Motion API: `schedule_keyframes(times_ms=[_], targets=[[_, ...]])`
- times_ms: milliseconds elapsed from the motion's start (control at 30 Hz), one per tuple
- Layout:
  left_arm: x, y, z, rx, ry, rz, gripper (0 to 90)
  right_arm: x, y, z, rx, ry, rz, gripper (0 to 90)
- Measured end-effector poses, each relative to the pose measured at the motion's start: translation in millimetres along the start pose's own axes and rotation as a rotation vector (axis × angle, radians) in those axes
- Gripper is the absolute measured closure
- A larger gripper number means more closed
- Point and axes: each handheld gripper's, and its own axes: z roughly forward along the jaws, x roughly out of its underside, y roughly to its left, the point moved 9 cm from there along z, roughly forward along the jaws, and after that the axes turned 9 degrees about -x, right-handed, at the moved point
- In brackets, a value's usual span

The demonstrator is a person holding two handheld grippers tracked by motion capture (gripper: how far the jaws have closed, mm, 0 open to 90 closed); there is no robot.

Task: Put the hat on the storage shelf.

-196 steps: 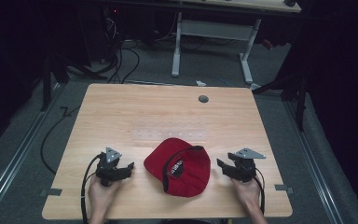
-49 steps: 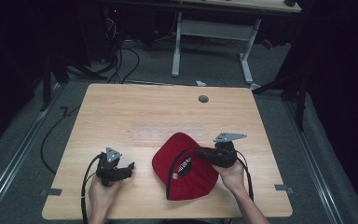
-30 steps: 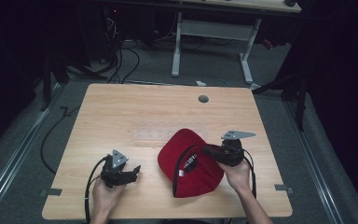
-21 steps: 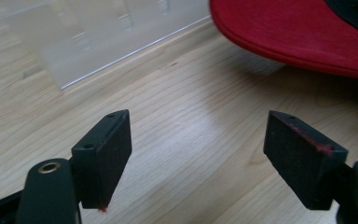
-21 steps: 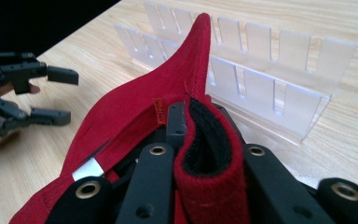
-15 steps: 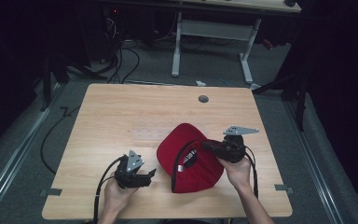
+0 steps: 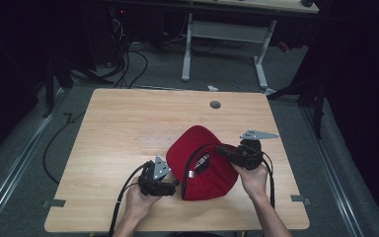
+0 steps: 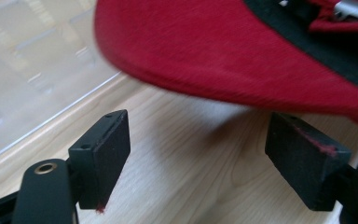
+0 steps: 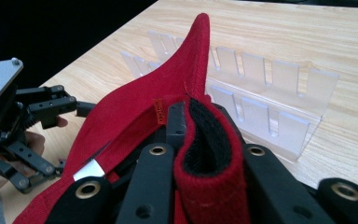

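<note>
A red cap (image 7: 205,165) lies on the wooden table (image 7: 123,113), near the front and right of centre, tipped up so its black-lined inside shows. My right gripper (image 7: 225,151) is shut on the cap's right rim; in the right gripper view the red and black band (image 9: 205,158) is pinched between the jaws of my right gripper (image 9: 200,128). My left gripper (image 7: 172,186) is open at the cap's lower left edge. In the left gripper view the cap's red cloth (image 8: 223,56) hangs just above and beyond the gap of my left gripper (image 8: 200,161), not touching the pads.
A clear plastic slotted rack (image 9: 270,88) stands on the table just behind the cap, also faint in the high view (image 7: 153,140). A round cable hole (image 7: 215,104) sits near the table's far edge. Cables trail from both grippers toward the front edge.
My right gripper came in from the right, shut on the cap's rim and tipped the cap up. My left gripper slid right to the cap's left edge.
</note>
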Motion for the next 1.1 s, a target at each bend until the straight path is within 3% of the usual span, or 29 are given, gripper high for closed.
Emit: schedule_keyframes(times_ms=[167,300,500,600,1100], targets=[[-5.1,-6.7,-1.6,0.018,-0.022,0.000,22.9,-0.1,-0.5,0.5,0.005,0.003,0.007,81.1],[-6.1,-5.9,-5.5,0.009,-0.038,0.034,22.7,5.6,-3.2,2.7,0.028,0.048,-0.001,81.0],[-10.2,-4.2,-9.2,0.003,-0.064,0.044,22.6,13.1,-4.6,5.1,0.054,0.095,-0.004,80.8],[-11.0,-3.4,-12.0,-0.011,-0.082,0.075,22.6,17.1,-3.9,6.0,0.069,0.126,-0.012,80.7],[-16.3,-17.9,-25.3,0.017,-0.109,0.167,22.9,25.9,4.2,7.8,0.040,0.198,-0.006,80.3]])
